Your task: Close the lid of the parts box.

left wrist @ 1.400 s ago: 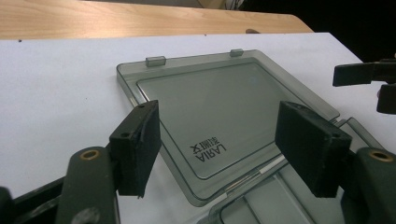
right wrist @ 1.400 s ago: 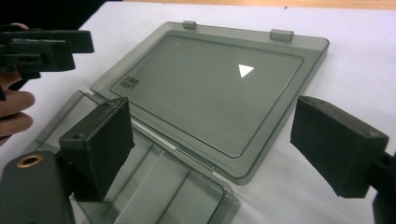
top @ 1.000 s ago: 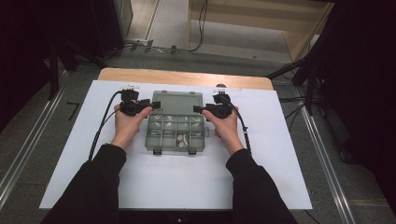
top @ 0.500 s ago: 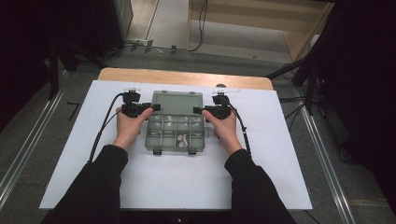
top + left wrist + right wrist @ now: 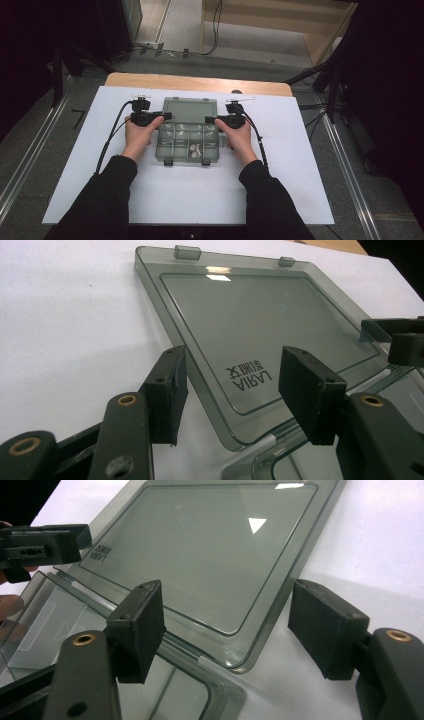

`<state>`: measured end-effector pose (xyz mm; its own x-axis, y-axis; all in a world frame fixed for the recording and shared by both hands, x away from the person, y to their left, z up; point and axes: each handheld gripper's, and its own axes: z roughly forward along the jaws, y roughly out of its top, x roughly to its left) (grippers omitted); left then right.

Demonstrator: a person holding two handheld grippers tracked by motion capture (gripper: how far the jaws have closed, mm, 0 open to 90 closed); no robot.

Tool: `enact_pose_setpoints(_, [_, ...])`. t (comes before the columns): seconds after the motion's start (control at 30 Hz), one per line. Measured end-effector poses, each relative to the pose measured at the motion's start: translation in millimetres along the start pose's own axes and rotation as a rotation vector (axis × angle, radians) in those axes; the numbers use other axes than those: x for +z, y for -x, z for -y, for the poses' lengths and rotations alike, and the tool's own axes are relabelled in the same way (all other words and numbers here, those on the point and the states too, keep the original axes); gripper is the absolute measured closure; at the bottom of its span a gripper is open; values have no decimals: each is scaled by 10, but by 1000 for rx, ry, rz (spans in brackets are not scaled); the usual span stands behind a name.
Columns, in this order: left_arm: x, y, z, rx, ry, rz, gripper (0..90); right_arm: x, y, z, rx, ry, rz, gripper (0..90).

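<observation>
Grippers, left gripper (image 5: 230, 390) and right gripper (image 5: 227, 625), are standing open, jaws straddling lid (image 5: 190, 110) corners at nine and three o'clock of the box (image 5: 187, 142).

Lid (image 5: 260, 325) of the clear grey compartment box: you have one printed mark on it, near the corner closest to your left gripper. In the left gripper view it sits upside down to you and reads "AIRAL", or close to that, in dark capital letters, with a second line of about three small characters that look Chinese; those are too small and inverted for you to read. In the right gripper view the same mark (image 5: 100, 553) shows at the lid's far corner, tiny and illegible. From the high view it cannot be made out.
</observation>
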<state>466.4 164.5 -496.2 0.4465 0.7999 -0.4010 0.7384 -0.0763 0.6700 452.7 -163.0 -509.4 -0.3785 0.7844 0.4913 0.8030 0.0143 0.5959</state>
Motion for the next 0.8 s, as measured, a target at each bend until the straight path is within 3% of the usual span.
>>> enact_pose_setpoints(0.17, [44,-9,24,-12,-23,-9,447,25,35,9,29,-7,-19,290])
enact_pose_setpoints(0.33, [57,-50,32,-51,-21,30,467,29,48,9,42,-12,-40,317])
enact_pose_setpoints(0.4, [53,-46,27,-46,-17,26,483,26,54,10,41,-11,-49,337])
enact_pose_setpoints(0.53, [22,-43,14,-36,3,21,536,-11,41,7,1,-2,5,486])
enact_pose_setpoints(0.8, [-76,-58,3,-10,56,32,661,-113,12,9,-64,37,38,608])
